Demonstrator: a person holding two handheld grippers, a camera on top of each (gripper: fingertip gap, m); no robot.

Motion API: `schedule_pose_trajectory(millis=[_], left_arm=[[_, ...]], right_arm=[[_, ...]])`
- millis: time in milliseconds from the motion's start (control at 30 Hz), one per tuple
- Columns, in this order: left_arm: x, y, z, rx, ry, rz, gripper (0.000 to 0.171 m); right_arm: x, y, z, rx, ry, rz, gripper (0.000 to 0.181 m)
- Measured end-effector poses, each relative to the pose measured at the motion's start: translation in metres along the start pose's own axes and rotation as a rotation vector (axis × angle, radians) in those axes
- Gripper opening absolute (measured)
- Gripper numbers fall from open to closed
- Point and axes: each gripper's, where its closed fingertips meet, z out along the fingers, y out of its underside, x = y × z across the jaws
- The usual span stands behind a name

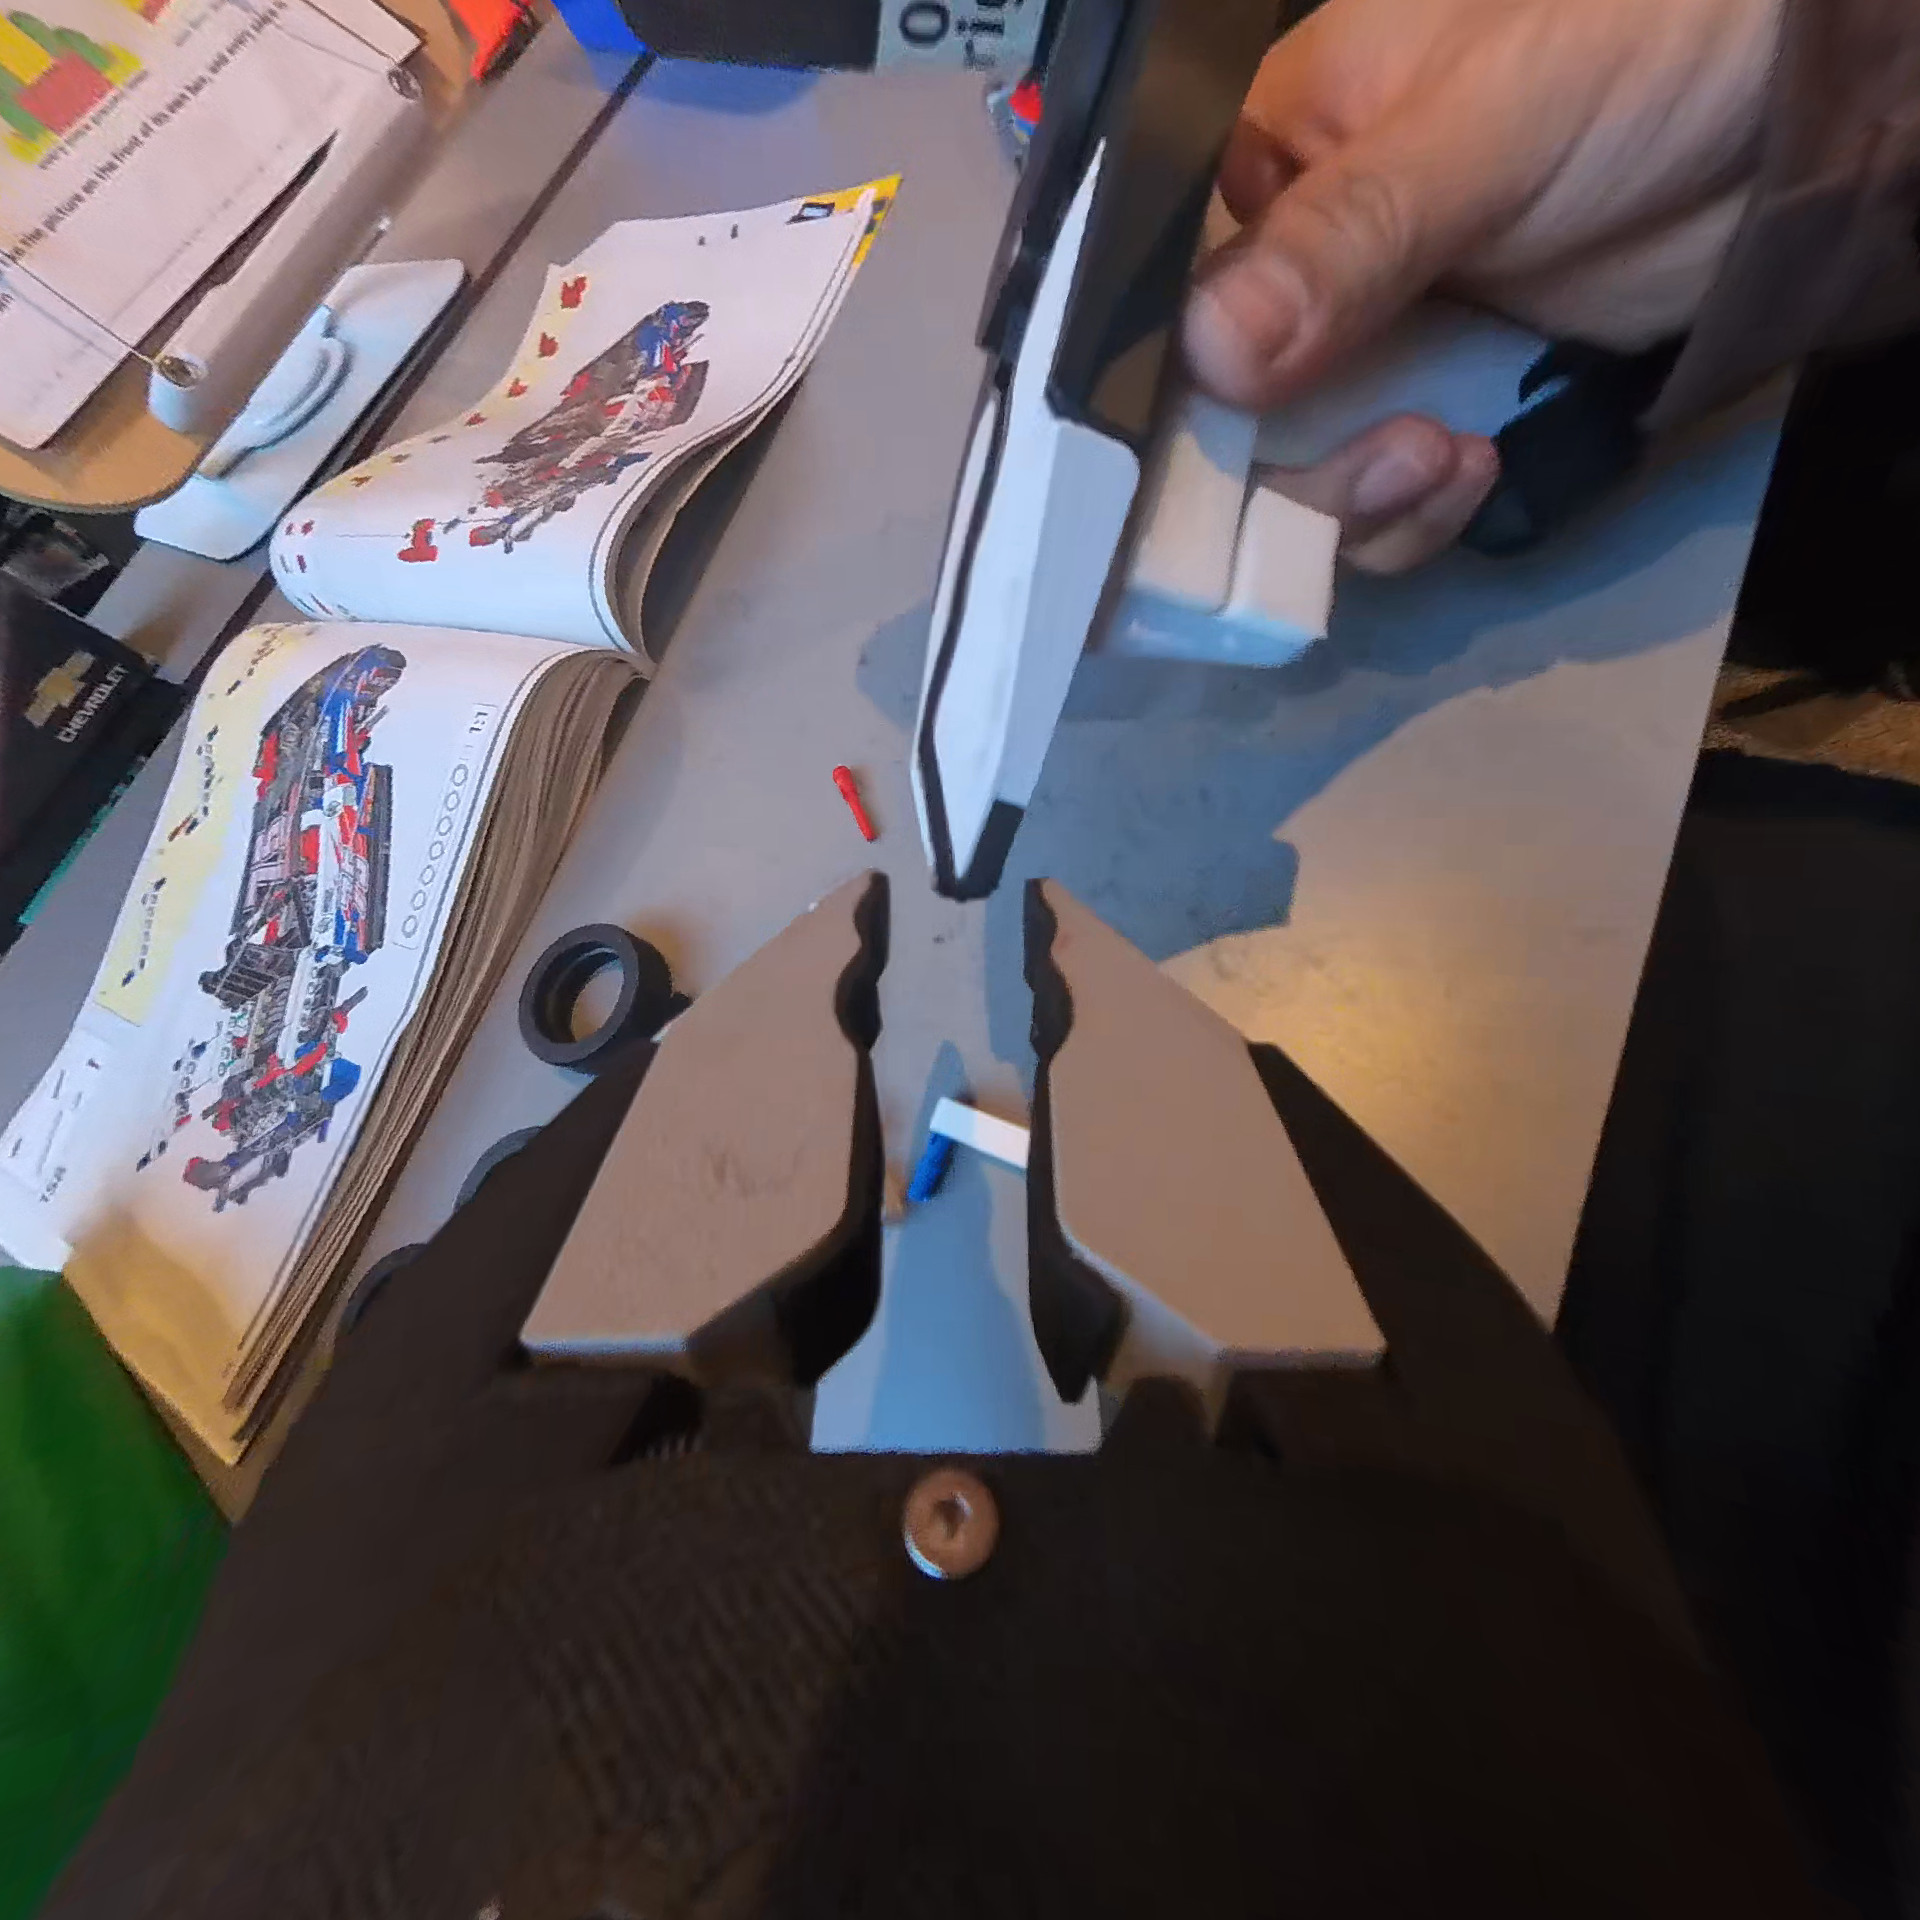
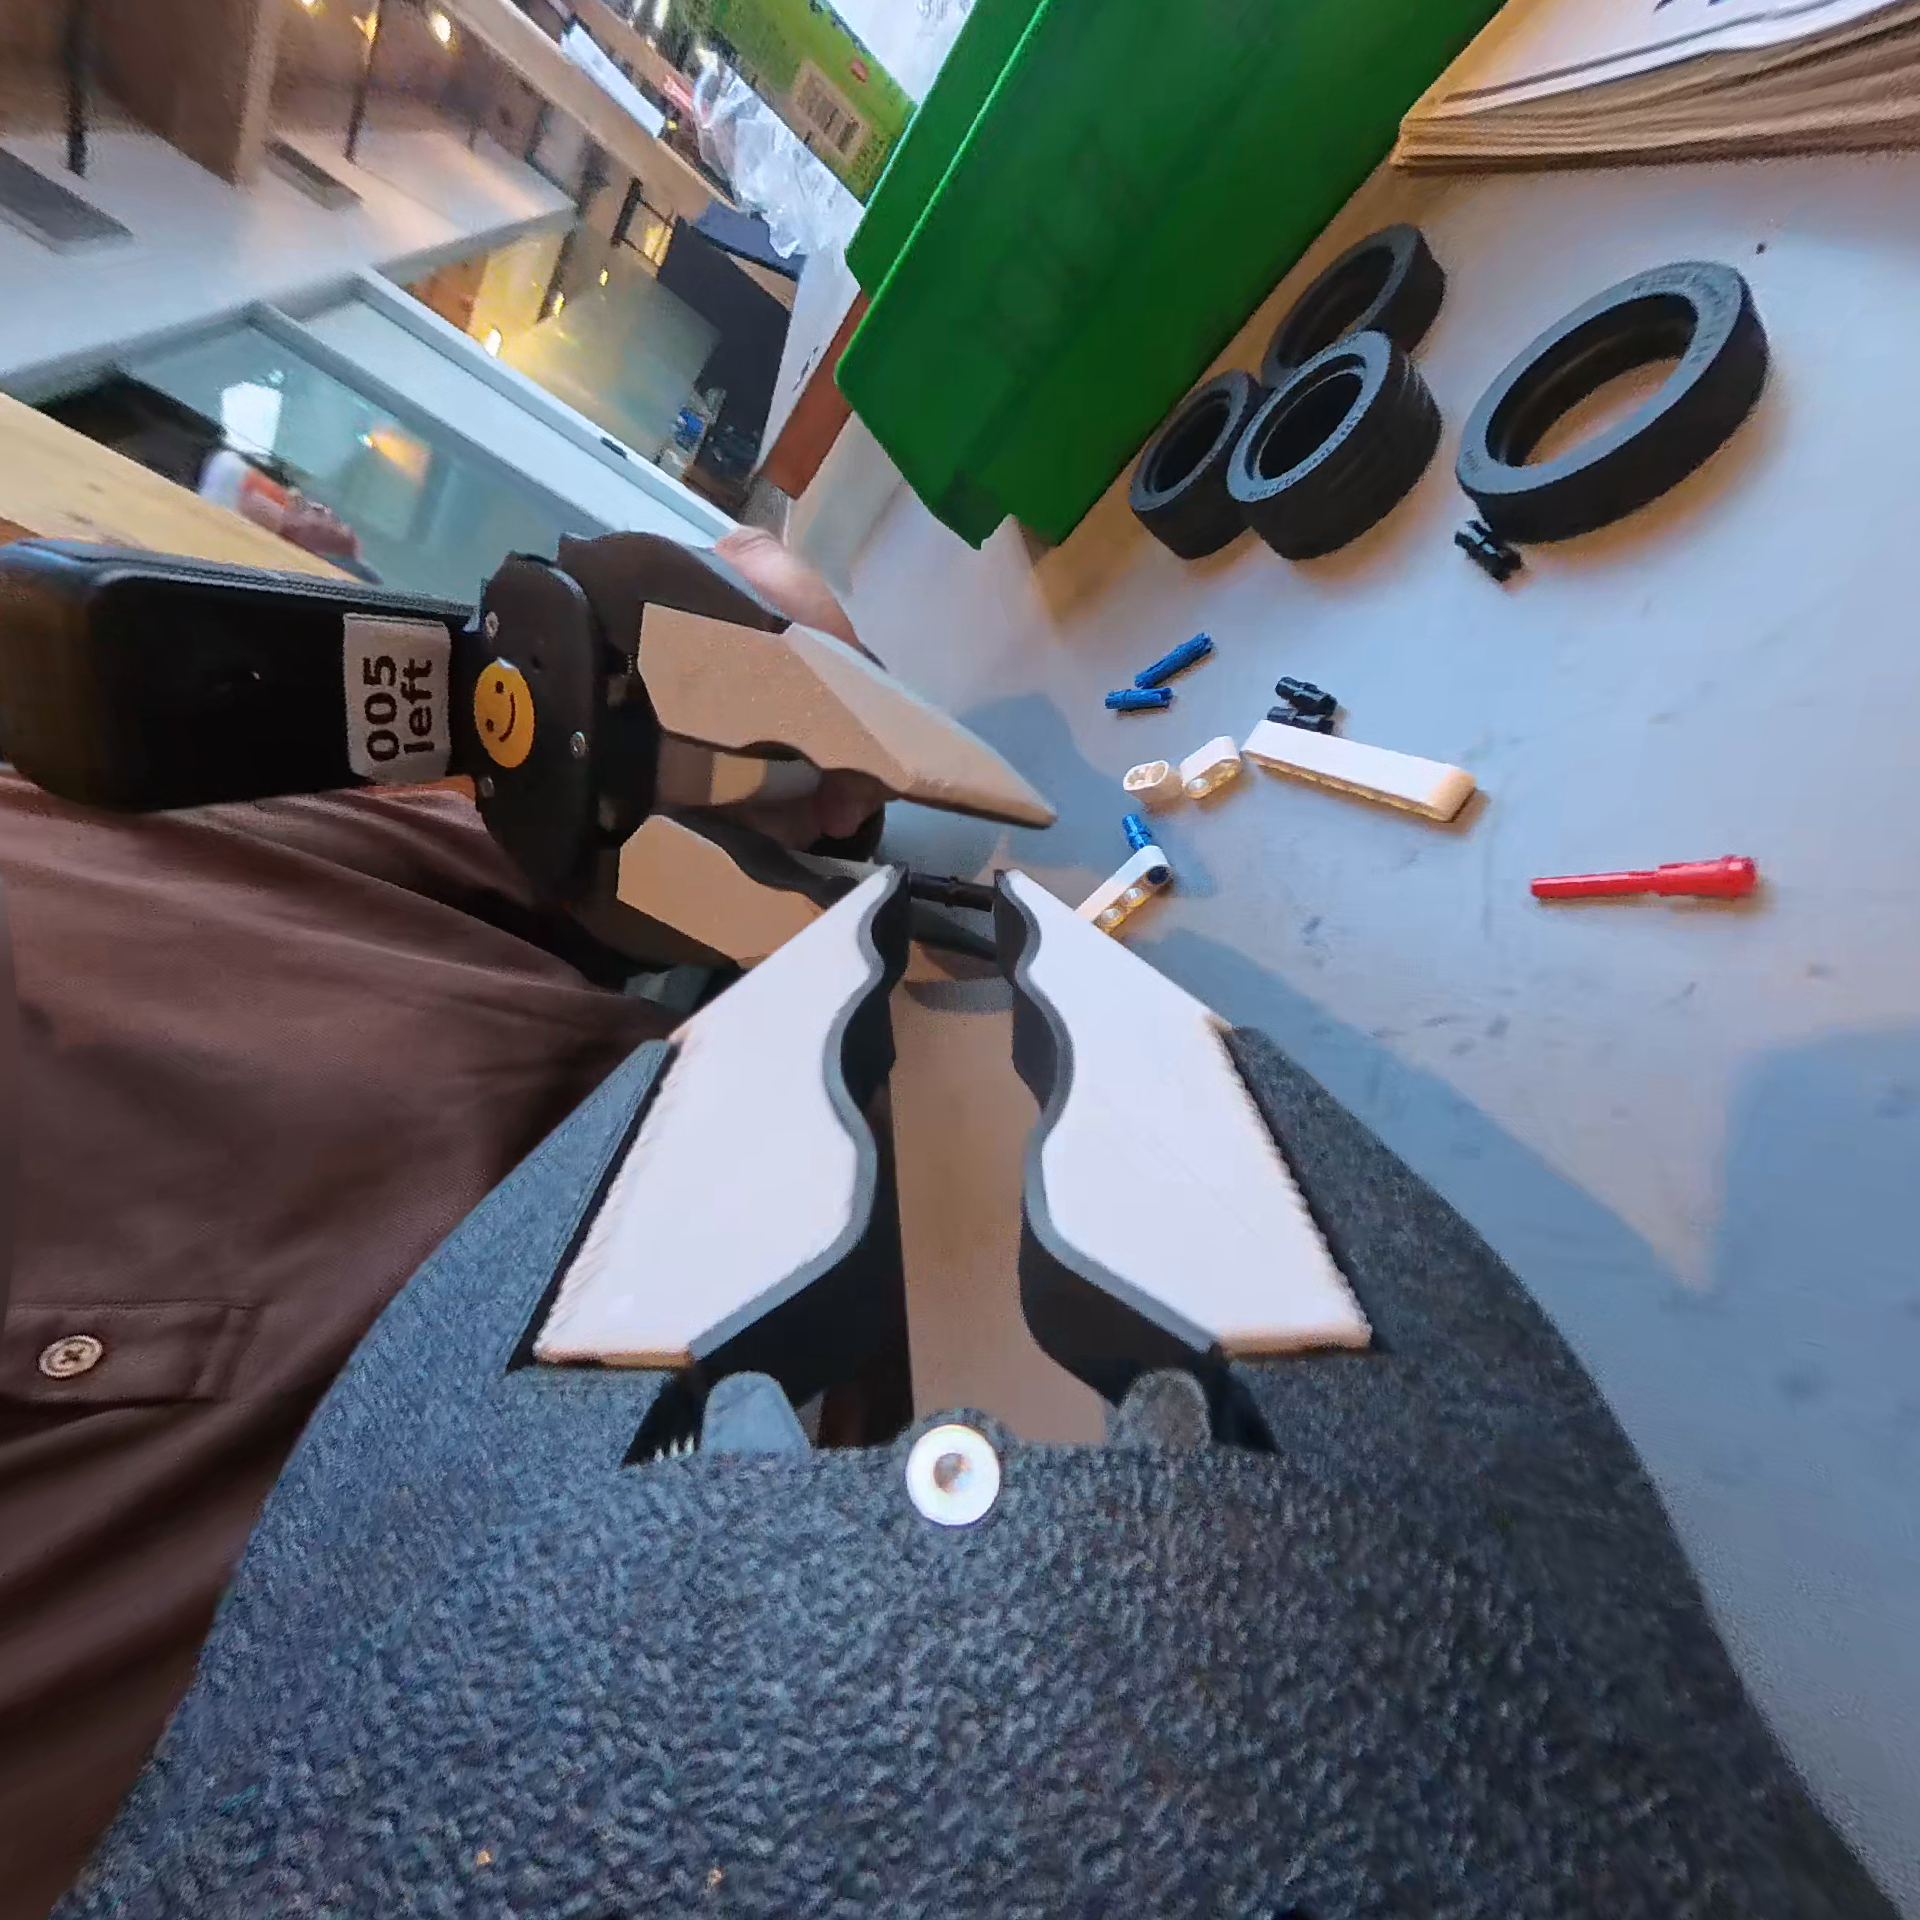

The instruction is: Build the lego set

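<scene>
My right gripper [image 2: 948,883] is shut on a small black pin [image 2: 940,886], held crosswise at the fingertips above the grey table [image 2: 1455,1039]. My left gripper [image 1: 958,888] is open and empty. Its fingers [image 1: 727,1122] point at the right gripper's tip, which hangs between the left fingertips. Under the left gripper lie a short white beam [image 1: 977,1132] and a blue pin [image 1: 928,1169]. A red axle pin [image 1: 854,800] lies just beyond. The right wrist view shows a long white beam [image 2: 1361,774], two small white connectors [image 2: 1184,774], blue pins [image 2: 1158,670] and black pins [image 2: 1304,701].
An open instruction booklet [image 1: 416,831] lies left of the grippers, with a black tyre [image 1: 582,997] beside it. Several black tyres [image 2: 1335,442] and a green box [image 2: 1091,208] sit at the far side. A person's hand [image 1: 1455,208] holds the right gripper. The table edge runs close on the right. The tips of both grippers are at nearly the same place.
</scene>
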Motion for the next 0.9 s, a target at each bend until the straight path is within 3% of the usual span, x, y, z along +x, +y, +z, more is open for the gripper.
schedule_pose_trajectory(millis=[133,400,633,900], left_arm=[[0.000,-0.003,0.001,0.036,-0.007,-0.026,0.007],[-0.004,-0.010,-0.003,0.128,-0.005,-0.103,0.005],[-0.006,-0.037,-0.028,0.362,0.151,-0.253,0.003],[-0.002,-0.038,-0.035,0.437,0.251,-0.317,0.003]], right_arm=[[0.004,-0.001,0.000,0.024,-0.012,0.071,0.015],[-0.001,-0.007,-0.003,0.072,-0.074,0.110,0.016],[-0.021,-0.018,-0.015,0.133,-0.175,0.065,0.010],[-0.021,-0.018,-0.017,0.146,-0.201,0.088,0.006]])
